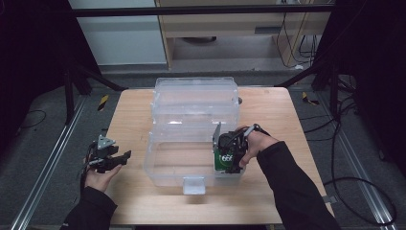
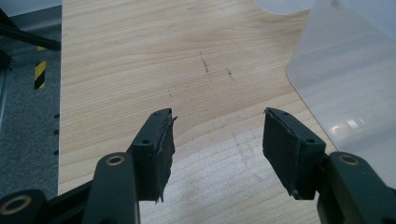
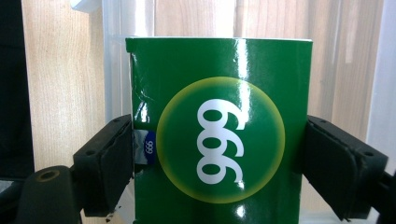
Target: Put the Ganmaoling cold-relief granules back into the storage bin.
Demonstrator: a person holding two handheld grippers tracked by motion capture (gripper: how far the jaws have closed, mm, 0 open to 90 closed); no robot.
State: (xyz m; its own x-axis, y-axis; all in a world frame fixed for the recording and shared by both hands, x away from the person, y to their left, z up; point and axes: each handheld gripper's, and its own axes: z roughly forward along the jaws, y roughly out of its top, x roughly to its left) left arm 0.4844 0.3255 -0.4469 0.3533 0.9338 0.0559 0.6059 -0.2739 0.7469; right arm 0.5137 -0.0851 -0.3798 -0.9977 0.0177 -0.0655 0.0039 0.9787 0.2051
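Observation:
A green box (image 3: 219, 60) with a yellow-ringed circle and white "999" on it is clamped between the two black pads of my right gripper (image 3: 219, 122). In the high view my right gripper (image 1: 231, 158) holds that green box (image 1: 221, 158) inside the right end of a clear plastic container (image 1: 158, 143). My left gripper (image 1: 125, 156) hovers at the table's left edge, left of the container, with its jaws pointing towards it. Its jaws (image 2: 217, 116) stand apart over bare wood with nothing between them. The container's frosted corner (image 2: 345, 84) lies just beyond the right jaw.
The container's clear lid (image 1: 196, 96) is folded open behind it, and a white latch (image 1: 194, 184) sits on its front wall. The wooden table (image 1: 134, 110) ends close to my left hand. Black frame bars, cables and yellow-black tape lie on the floor around it.

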